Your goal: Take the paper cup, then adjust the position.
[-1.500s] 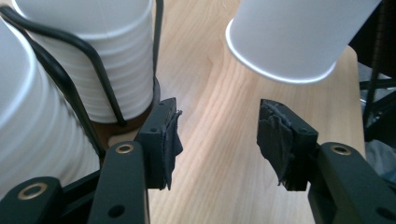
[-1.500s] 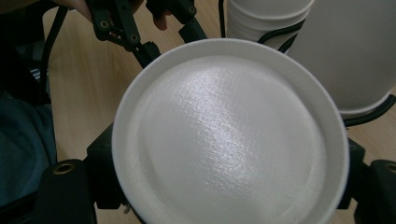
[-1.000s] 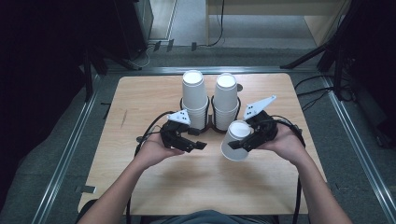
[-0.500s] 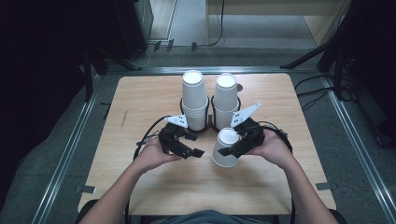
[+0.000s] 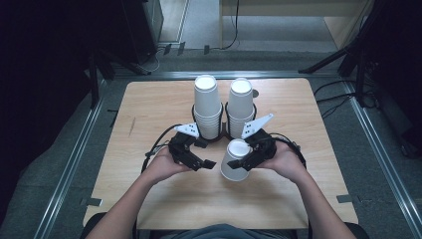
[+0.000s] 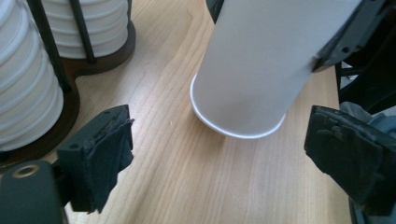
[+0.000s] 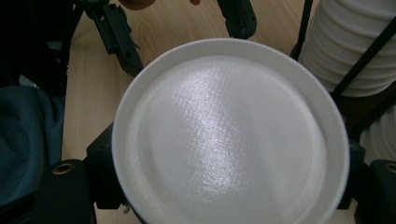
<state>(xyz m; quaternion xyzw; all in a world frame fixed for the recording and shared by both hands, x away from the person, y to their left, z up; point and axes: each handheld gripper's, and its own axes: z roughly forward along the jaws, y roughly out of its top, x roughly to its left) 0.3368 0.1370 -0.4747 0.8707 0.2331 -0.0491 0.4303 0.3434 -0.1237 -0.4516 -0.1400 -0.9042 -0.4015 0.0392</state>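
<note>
Wooden table (image 5: 149, 104): right tool (image 5: 242, 163) grips inverted paper cup (image 5: 235, 162); left tool (image 5: 205, 162) spread wide beside it.

A light wooden bench (image 5: 149, 114) with rounded corners carries the things, its grain running lengthwise. Toward its far middle a dark round-based holder (image 5: 224, 137) stands directly on it, with two stacks of white paper cups (image 5: 207, 107) side by side inside thin black uprights. A single upturned white cup (image 5: 235, 160) sits just in front of the holder, rim tilted at the bench surface.

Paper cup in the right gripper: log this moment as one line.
right gripper: shut on paper cup, upside down | left gripper: open, empty, beside cup | cup stacks: in holder
</note>
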